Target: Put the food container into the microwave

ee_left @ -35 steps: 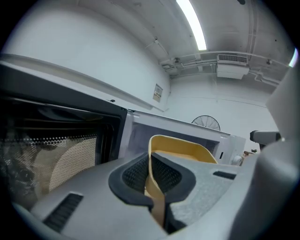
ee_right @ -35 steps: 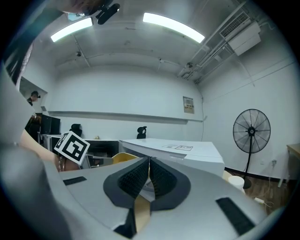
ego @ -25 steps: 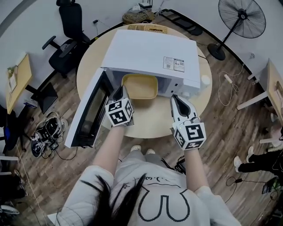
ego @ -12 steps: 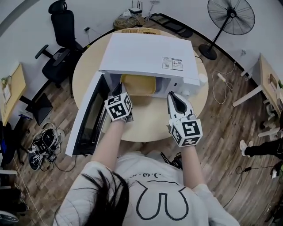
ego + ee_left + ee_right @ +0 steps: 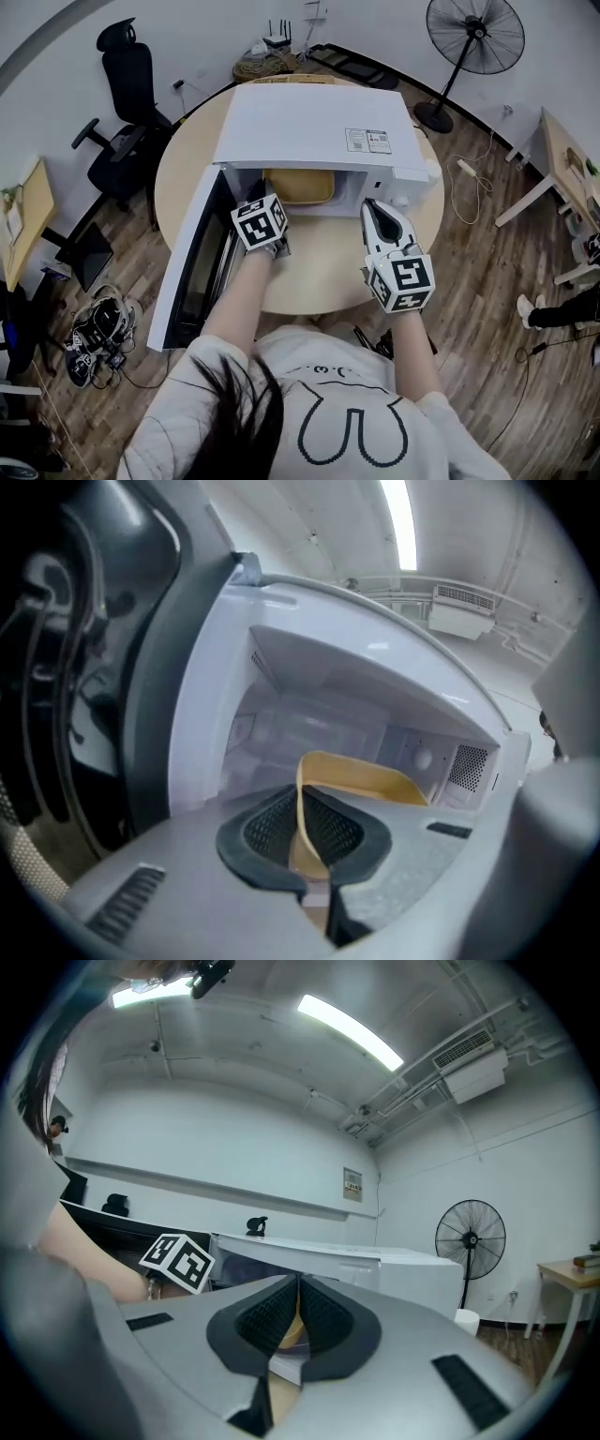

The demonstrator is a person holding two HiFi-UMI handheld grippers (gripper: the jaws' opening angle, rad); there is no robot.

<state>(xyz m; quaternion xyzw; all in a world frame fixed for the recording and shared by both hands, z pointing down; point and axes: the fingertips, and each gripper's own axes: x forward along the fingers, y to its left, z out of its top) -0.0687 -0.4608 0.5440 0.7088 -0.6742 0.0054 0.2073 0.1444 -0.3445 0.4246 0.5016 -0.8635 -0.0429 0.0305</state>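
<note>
The white microwave [image 5: 319, 127] stands on a round table [image 5: 319, 258] with its door [image 5: 197, 258] swung open to the left. A yellow food container [image 5: 298, 186] sits inside the cavity, only its near part showing under the top. My left gripper [image 5: 271, 198] reaches into the opening and is shut on the container's near-left rim. In the left gripper view the pads [image 5: 272, 832] pinch the thin yellow wall [image 5: 361, 780]. My right gripper [image 5: 369, 204] hovers over the table just outside the microwave's front right, shut and empty [image 5: 298, 1288].
A standing fan [image 5: 473, 42] is at the back right, an office chair [image 5: 122, 103] at the back left. Cables and gear [image 5: 98, 333] lie on the wood floor at left. Desks stand at the far left and far right edges.
My left gripper has moved forward with the container, which now sits deeper inside the microwave. The right gripper has kept its place in front of the microwave.
</note>
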